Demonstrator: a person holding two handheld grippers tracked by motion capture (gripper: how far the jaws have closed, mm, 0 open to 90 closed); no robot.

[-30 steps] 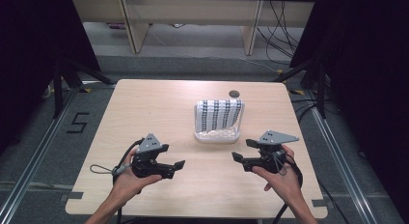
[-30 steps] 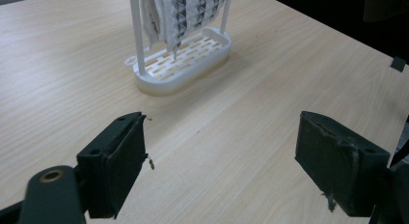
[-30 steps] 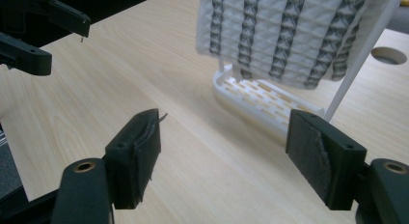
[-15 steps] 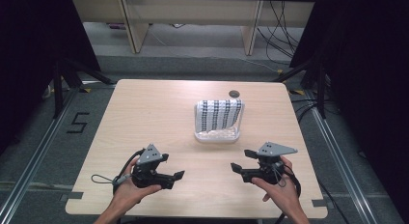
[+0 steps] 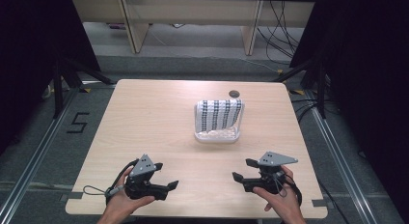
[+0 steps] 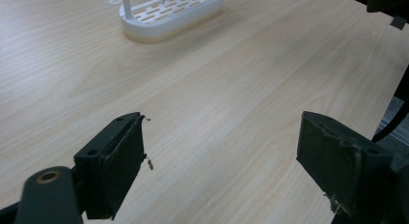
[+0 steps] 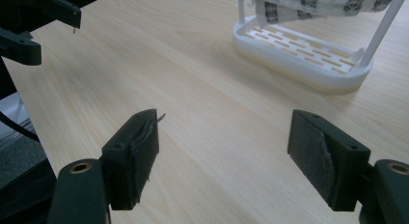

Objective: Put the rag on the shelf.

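A small white rack (image 5: 216,135) stands past the middle of the wooden table (image 5: 144,122), with a black-and-white patterned cloth (image 5: 218,114) draped over its rail. The rack's slotted base (image 6: 169,14) is at the top of the left gripper view, and the base (image 7: 301,50) with the cloth (image 7: 313,2) is at the top right of the right gripper view. My left gripper (image 5: 167,184) is held low near the front left edge, open and empty. My right gripper (image 5: 244,169) hovers near the front right edge, open and empty too. Both point inward toward each other.
A dark round hole (image 5: 234,93) sits in the table behind the rack. Table edges drop to grey floor with metal rails (image 5: 34,151) on both sides. Shelving legs (image 5: 130,26) and cables (image 5: 284,21) lie beyond the far edge.
Both hands have drawn their grippers back toward the table's front edge, away from the rack. Both stay open and empty.
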